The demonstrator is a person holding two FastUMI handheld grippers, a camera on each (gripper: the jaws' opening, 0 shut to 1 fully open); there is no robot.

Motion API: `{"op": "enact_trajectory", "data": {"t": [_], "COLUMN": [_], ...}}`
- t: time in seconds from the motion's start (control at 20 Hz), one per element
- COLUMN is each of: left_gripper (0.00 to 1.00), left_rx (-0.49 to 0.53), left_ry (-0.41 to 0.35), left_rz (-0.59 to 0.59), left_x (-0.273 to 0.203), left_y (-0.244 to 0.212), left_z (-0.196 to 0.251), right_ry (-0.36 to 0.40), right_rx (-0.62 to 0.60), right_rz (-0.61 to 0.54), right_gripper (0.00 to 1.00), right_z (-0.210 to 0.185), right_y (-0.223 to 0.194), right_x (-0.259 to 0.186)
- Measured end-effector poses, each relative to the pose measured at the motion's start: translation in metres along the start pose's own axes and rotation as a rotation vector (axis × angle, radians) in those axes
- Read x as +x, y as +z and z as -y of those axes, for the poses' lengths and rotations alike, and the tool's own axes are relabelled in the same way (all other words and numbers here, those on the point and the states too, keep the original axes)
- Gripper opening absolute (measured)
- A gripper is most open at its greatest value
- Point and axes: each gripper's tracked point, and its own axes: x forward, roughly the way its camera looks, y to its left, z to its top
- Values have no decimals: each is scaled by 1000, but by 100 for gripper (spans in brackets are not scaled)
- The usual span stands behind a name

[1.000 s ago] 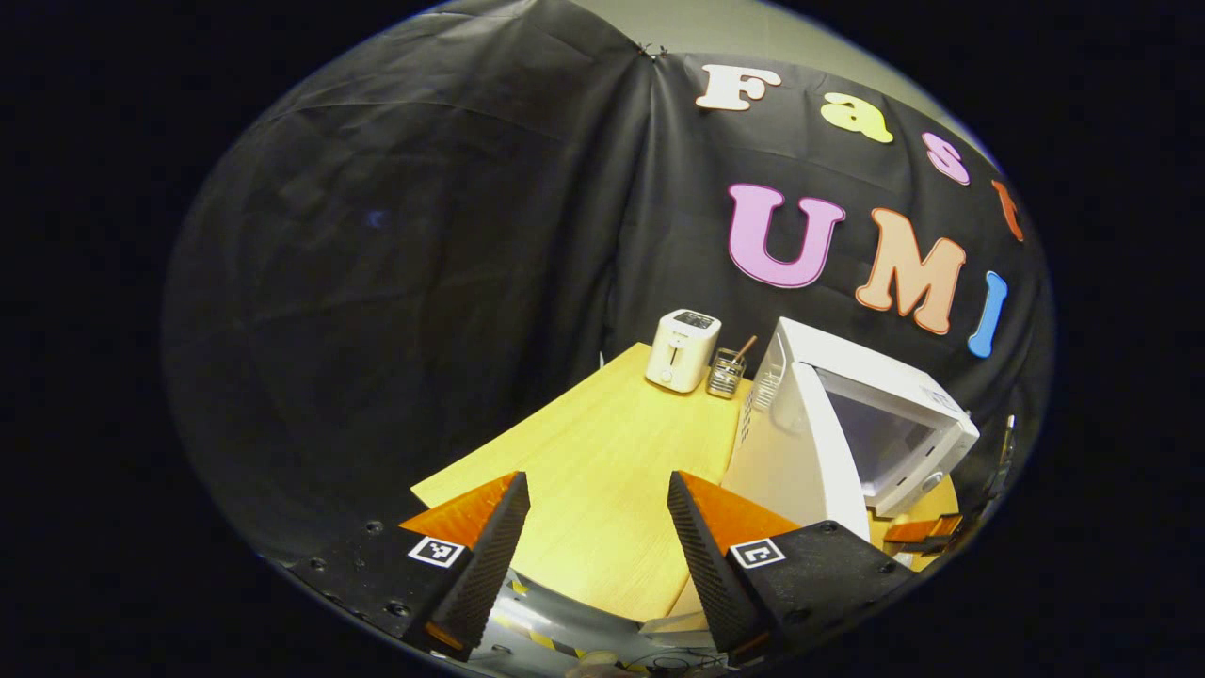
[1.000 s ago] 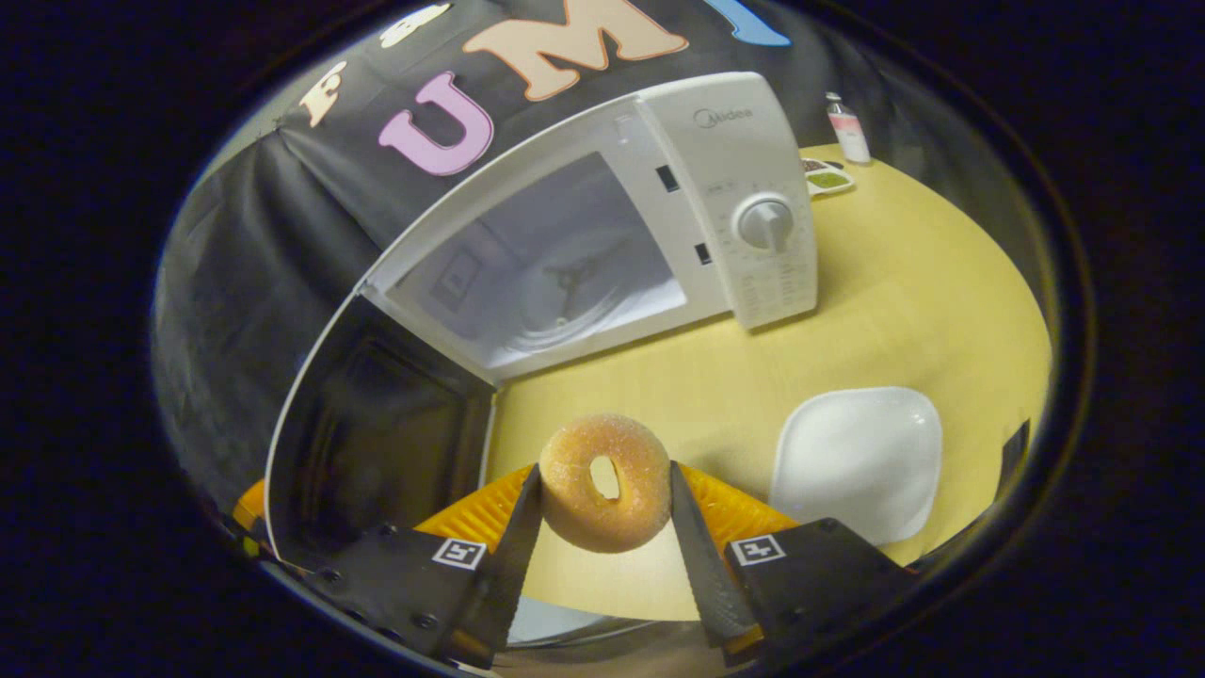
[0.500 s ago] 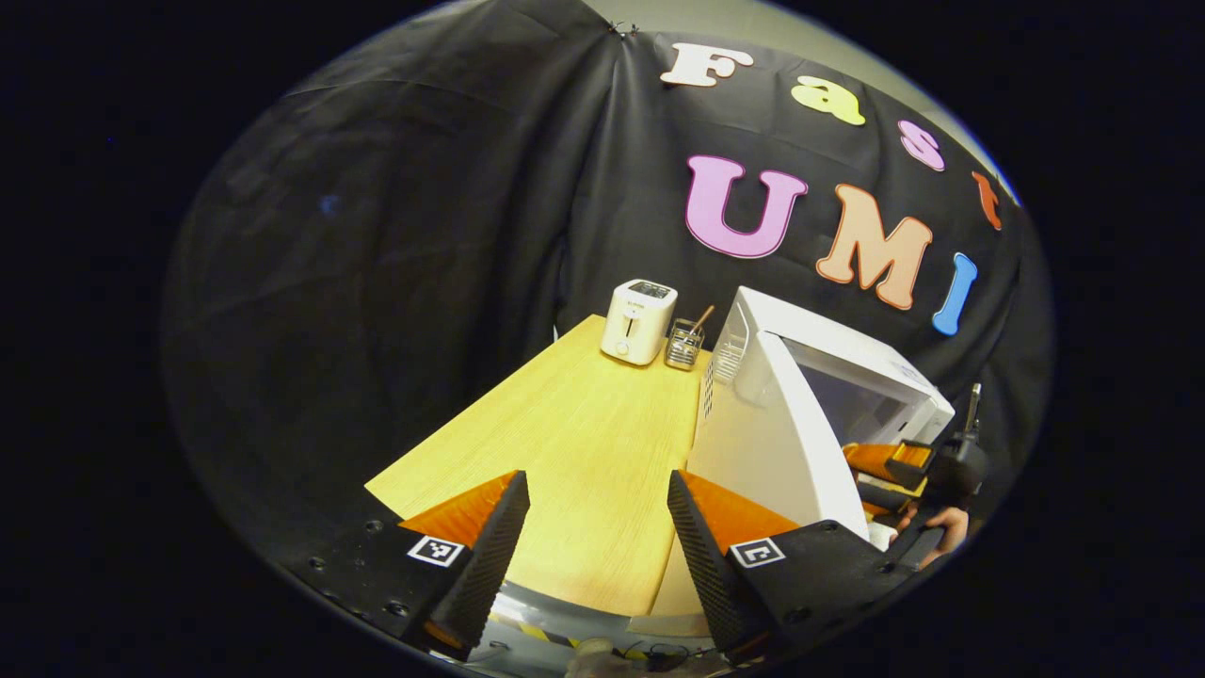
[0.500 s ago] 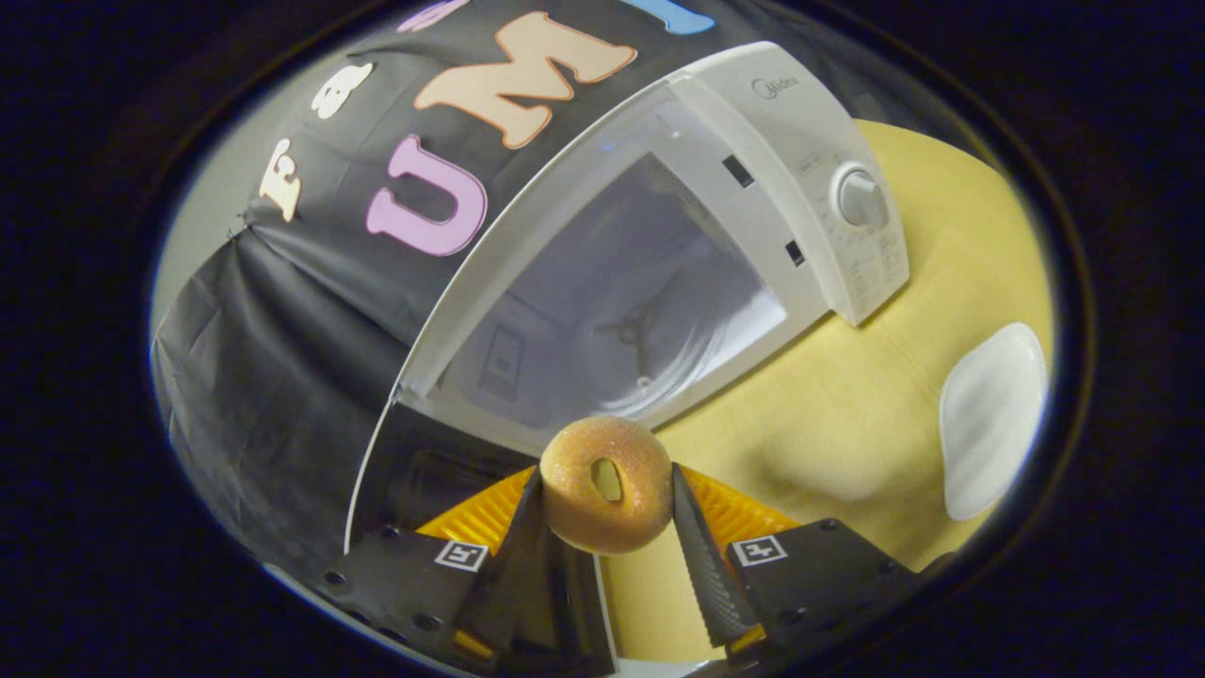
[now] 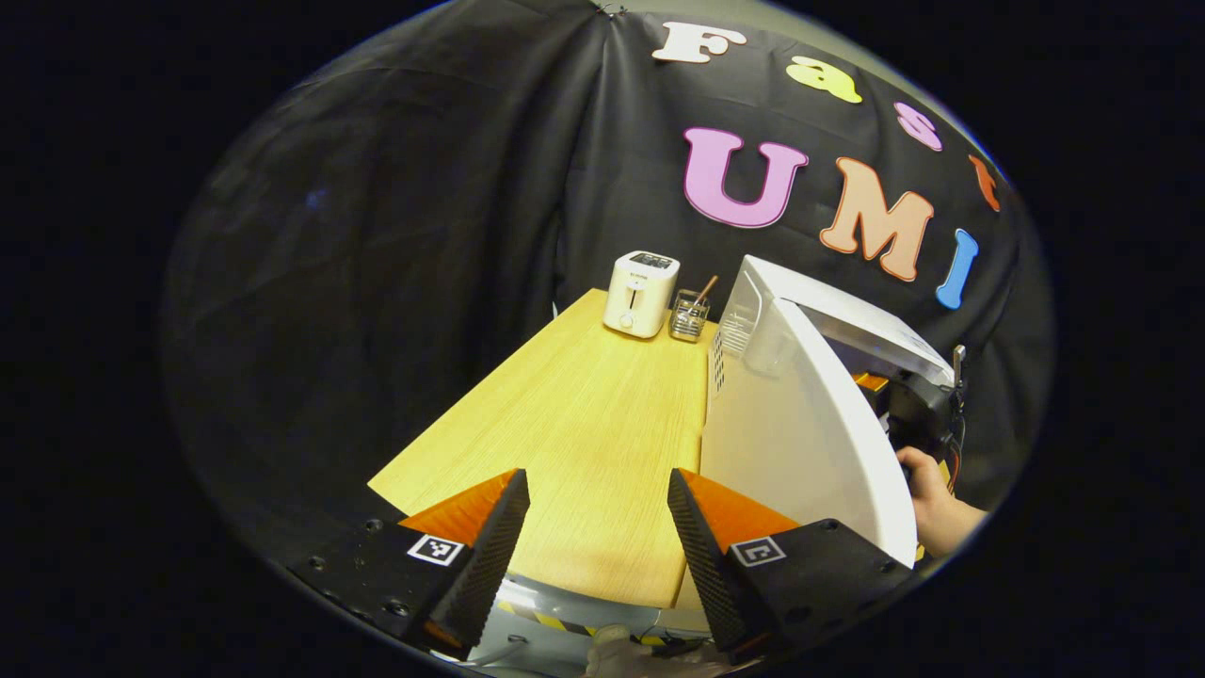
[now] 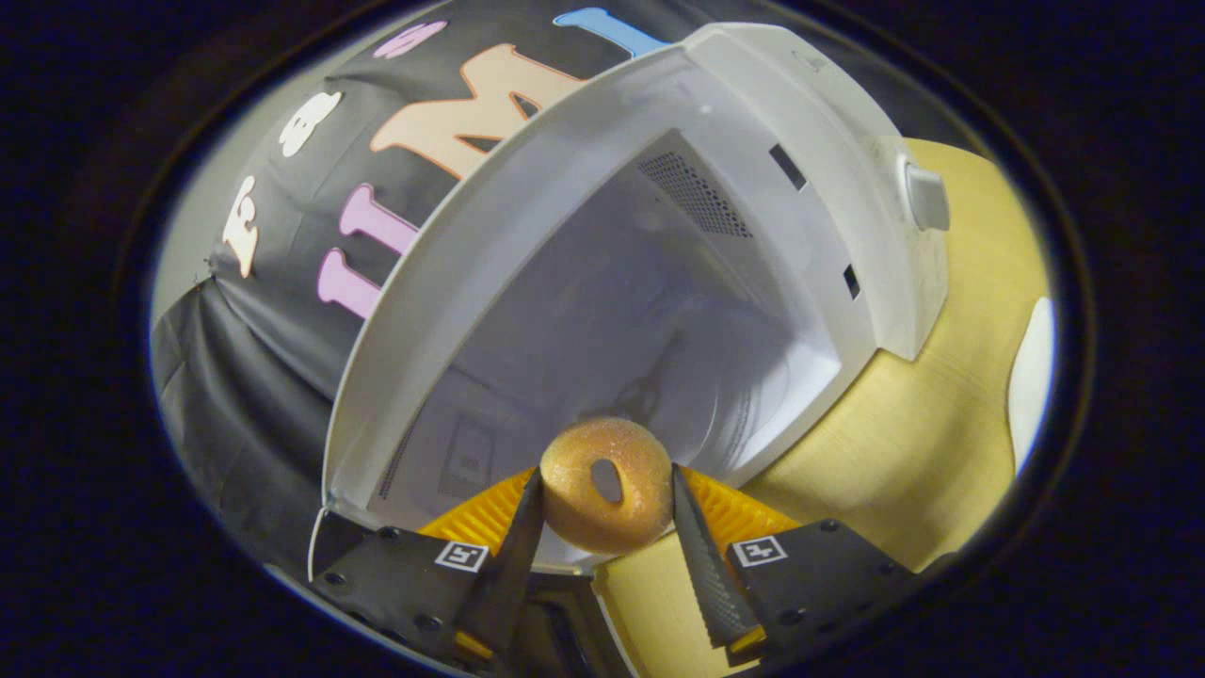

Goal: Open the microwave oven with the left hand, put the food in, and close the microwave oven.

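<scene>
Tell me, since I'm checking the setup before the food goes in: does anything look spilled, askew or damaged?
Nothing stands out. The microwave door is open, the donut sits intact in the right gripper, and the toaster stands upright.

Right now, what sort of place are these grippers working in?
Probably a mock kitchen counter in a booth: a white microwave oven with its door open, a small white toaster and a light wooden table against black cloth.
</scene>
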Motion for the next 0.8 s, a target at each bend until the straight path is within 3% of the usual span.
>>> {"op": "enact_trajectory", "data": {"t": [0.3, 0.6, 0.7, 0.8], "left_gripper": [88, 88, 88, 88], "left_rx": [-19, -18, -12, -11], "left_ry": [44, 44, 36, 26], "left_rz": [-38, -58, -51, -50], "left_x": [7, 16, 18, 19], "left_y": [-9, -8, -5, -6], "left_z": [-14, -16, -13, -9], "right_ry": [-71, -102, -95, -84], "right_rx": [-36, -92, -120, -147], "right_rz": [93, 105, 138, 139], "right_gripper": [72, 75, 100, 99], "right_z": [3, 10, 7, 7], "right_y": [16, 11, 17, 18], "right_x": [36, 50, 47, 41]}}
